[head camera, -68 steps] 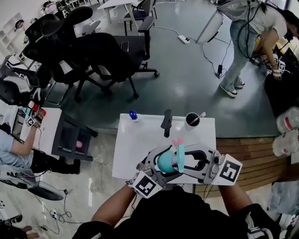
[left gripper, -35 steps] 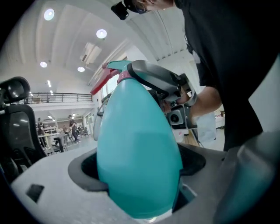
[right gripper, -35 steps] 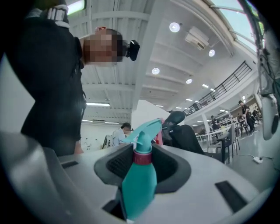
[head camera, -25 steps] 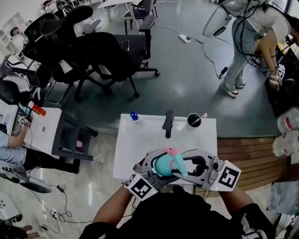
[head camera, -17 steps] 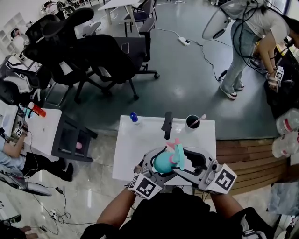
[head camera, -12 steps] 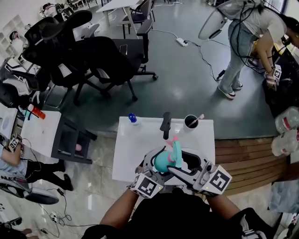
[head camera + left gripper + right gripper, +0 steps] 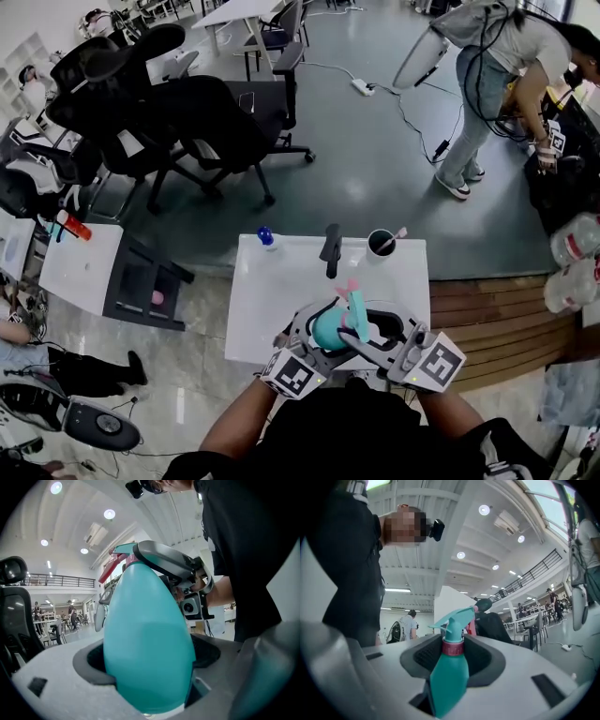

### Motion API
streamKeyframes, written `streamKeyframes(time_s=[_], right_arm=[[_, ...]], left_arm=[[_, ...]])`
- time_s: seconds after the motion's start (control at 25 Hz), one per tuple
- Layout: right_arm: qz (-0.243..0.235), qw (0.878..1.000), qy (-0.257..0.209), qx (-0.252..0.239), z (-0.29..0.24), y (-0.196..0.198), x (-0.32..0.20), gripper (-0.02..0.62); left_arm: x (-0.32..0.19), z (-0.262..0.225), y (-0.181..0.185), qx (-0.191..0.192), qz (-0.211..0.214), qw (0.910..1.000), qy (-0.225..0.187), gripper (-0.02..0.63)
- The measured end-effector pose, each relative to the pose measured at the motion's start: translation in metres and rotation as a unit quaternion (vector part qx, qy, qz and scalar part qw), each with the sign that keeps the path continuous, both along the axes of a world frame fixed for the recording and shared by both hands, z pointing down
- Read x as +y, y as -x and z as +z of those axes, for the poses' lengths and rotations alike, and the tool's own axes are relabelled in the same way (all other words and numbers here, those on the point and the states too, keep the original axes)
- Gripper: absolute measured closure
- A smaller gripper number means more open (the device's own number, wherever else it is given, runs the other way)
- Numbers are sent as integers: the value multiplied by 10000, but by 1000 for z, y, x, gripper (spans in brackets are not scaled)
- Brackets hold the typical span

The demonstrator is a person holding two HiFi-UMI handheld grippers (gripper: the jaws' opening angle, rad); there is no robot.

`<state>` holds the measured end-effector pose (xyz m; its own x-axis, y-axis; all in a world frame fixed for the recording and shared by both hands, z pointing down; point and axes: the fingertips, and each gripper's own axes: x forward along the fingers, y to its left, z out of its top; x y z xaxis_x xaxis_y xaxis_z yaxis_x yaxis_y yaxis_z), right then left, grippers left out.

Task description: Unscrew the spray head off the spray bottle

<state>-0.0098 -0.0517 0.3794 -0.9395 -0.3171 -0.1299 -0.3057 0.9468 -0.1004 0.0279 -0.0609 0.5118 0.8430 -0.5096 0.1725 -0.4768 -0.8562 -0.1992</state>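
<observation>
A teal spray bottle (image 7: 328,330) hangs in the air above the near edge of the white table (image 7: 272,281). My left gripper (image 7: 319,323) is shut on its egg-shaped body (image 7: 147,644), which fills the left gripper view. The teal spray head (image 7: 454,619) with its pink trigger sits on a pink collar (image 7: 453,647). My right gripper (image 7: 453,654) reaches in from the right at the neck. Its jaws are closing and the pads touch the collar on both sides. In the head view the nozzle (image 7: 356,305) points away from me.
At the table's far edge stand a small blue-capped bottle (image 7: 267,235), a black tool (image 7: 330,249) and a dark cup (image 7: 381,244). Black office chairs (image 7: 187,112) crowd the floor beyond. A person (image 7: 497,84) stands at the far right, and a low white side table (image 7: 80,267) is on the left.
The spray head has turned: its nozzle pointed toward me and to the right a second ago and now points away. My right gripper has shifted a little left. The left gripper holds still.
</observation>
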Motion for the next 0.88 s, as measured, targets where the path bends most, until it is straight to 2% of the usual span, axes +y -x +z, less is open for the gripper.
streamKeyframes(time_s=[0.16, 0.36, 0.52, 0.56, 0.64, 0.76, 0.88], right_arm=[[-779, 9969, -47, -17, -6, -5, 13, 446], [-1689, 9856, -115, -43, -13, -13, 29, 446], [-2191, 9754, 56, -230, -23, -16, 37, 445], [-2192, 9752, 122, -277, -24, -16, 36, 445], [-1974, 9790, 313, -402, -23, -16, 27, 428], [-1211, 9899, 440, -591, -15, -19, 5, 377], [-462, 9964, 528, -482, 0, -19, -10, 377]], left_arm=[[18, -10, -8, 116, 596, 9980, 185, 138], [38, -17, -18, 202, 1262, 9912, 340, 138], [50, -27, -23, 312, 1540, 9867, 417, 138], [48, -27, -24, 314, 1483, 9876, 403, 138], [37, -22, -20, 242, 1113, 9928, 376, 138], [7, -9, -6, 33, 165, 9993, 322, 138], [-14, -1, 9, -144, -609, 9977, 266, 138]])
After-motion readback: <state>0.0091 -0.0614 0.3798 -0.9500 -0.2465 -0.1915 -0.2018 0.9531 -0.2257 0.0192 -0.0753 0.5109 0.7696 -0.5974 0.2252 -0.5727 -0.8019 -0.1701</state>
